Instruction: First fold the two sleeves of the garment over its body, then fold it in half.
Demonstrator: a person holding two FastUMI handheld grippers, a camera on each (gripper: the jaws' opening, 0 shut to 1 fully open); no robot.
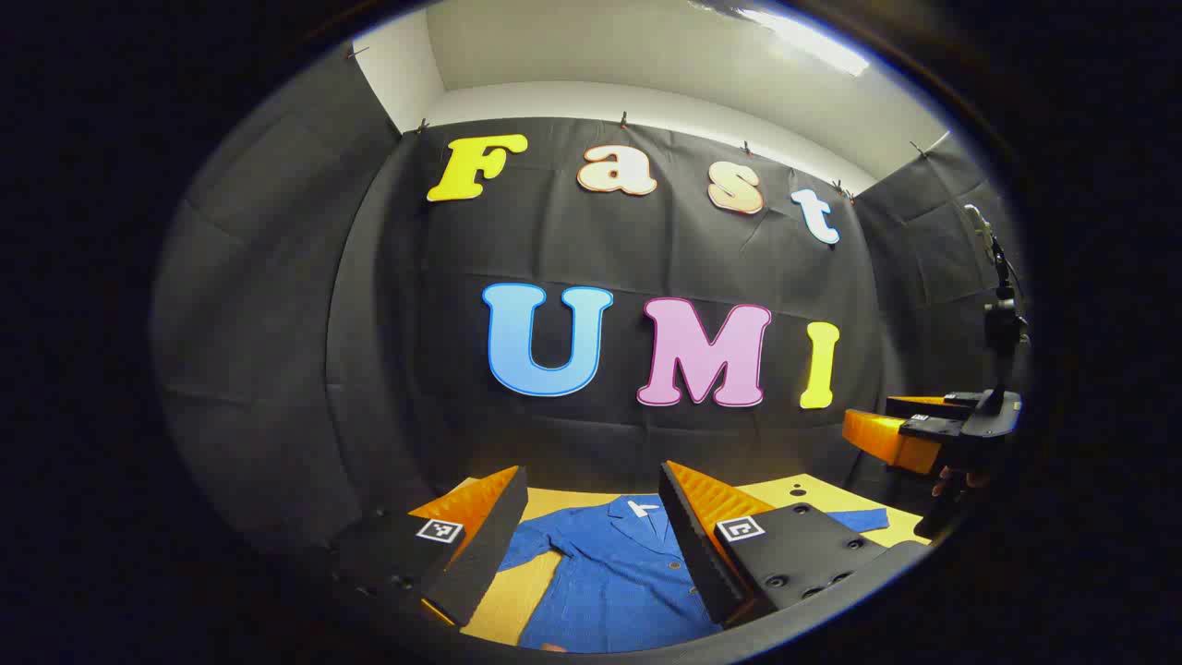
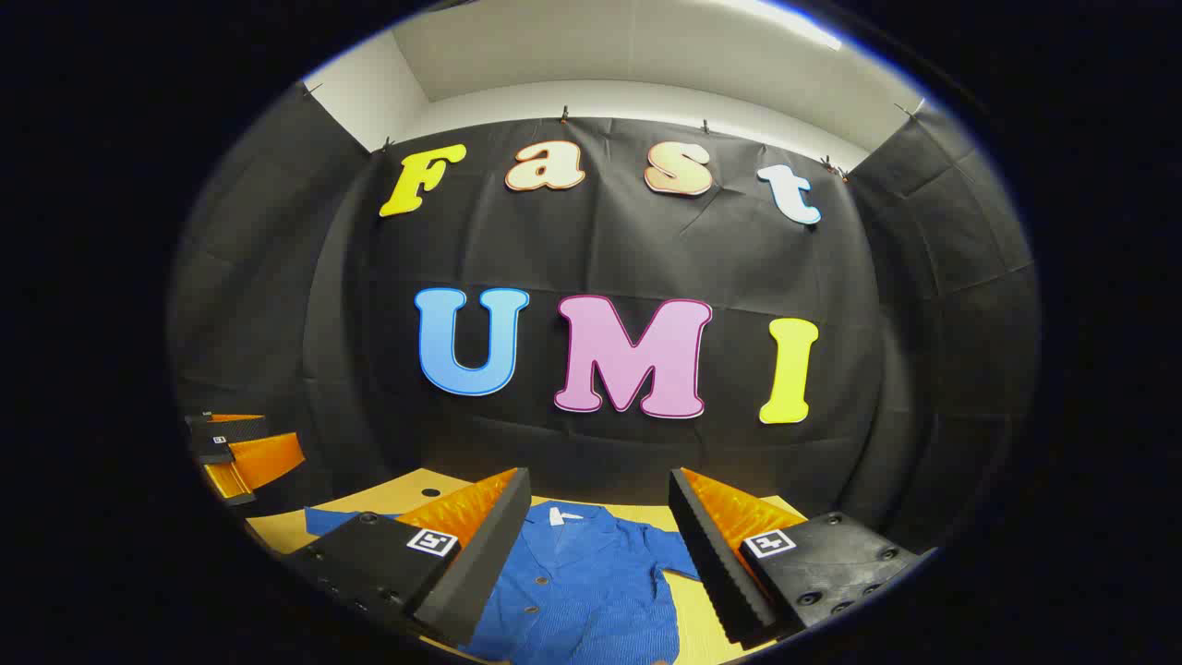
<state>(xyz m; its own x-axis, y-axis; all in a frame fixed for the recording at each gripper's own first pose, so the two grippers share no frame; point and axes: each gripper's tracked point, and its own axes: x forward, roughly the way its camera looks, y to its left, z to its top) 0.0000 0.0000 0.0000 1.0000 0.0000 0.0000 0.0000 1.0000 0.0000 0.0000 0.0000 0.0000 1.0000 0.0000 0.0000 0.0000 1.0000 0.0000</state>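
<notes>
Left gripper view looks out from above the near edge of the tabletop, with the left gripper held wide, nothing between its fingers, hanging above the blue garment. The garment lies flat and face up on the tabletop, collar toward the far edge, buttons down its front, and one short sleeve spread out toward the right edge. At the right side of this view the right gripper is seen held up in the air, well clear of the cloth, with a hand under it.

Right gripper view has the right gripper likewise spread wide and empty above the garment, whose other sleeve reaches toward the left edge; the left gripper hangs off to the left, raised.

Judging from how the sleeves lie, both unfolded, the first step has not begun. The next move probably calls for lowering a gripper to a sleeve's outer edge, pinching the cloth, and carrying it inward over the body without dragging the whole garment askew
</notes>
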